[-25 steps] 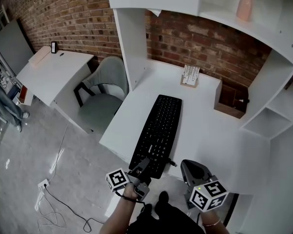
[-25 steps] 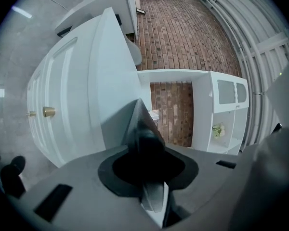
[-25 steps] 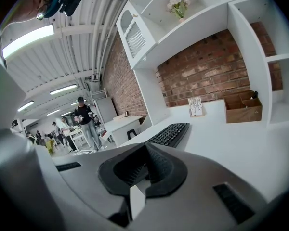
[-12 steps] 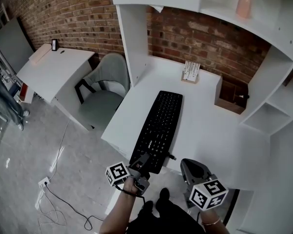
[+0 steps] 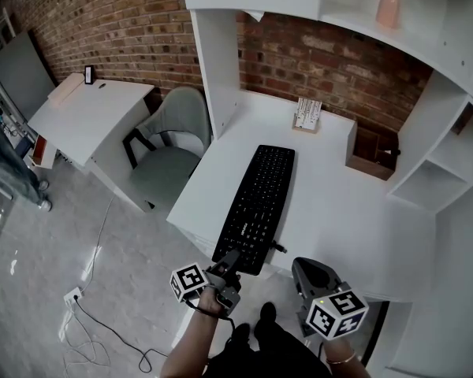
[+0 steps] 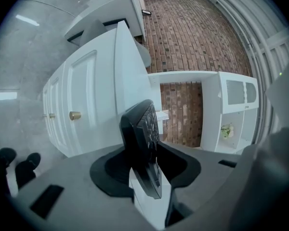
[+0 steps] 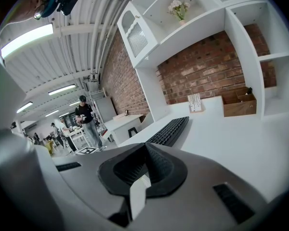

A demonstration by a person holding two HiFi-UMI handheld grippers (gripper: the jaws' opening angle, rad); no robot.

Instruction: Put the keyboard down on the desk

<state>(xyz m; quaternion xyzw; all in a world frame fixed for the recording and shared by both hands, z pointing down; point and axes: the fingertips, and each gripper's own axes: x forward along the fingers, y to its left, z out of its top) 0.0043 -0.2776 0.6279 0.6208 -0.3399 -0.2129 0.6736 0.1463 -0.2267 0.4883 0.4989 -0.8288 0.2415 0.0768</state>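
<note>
White surface [image 5: 343,211] carries black keyboard [image 5: 257,203], near end overhanging. Left tongs [image 5: 232,261] pinch that end; right tongs [image 7: 145,147] pressed together, empty.

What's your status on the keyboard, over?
Left gripper shut on keyboard, near end. Right gripper shut, empty. Keyboard lies lengthwise on desk, near end at front edge. Card stand, wooden box well clear behind.

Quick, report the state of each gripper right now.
Left gripper: shut on the near end of the black keyboard.
Right gripper: shut, holding nothing.
</note>
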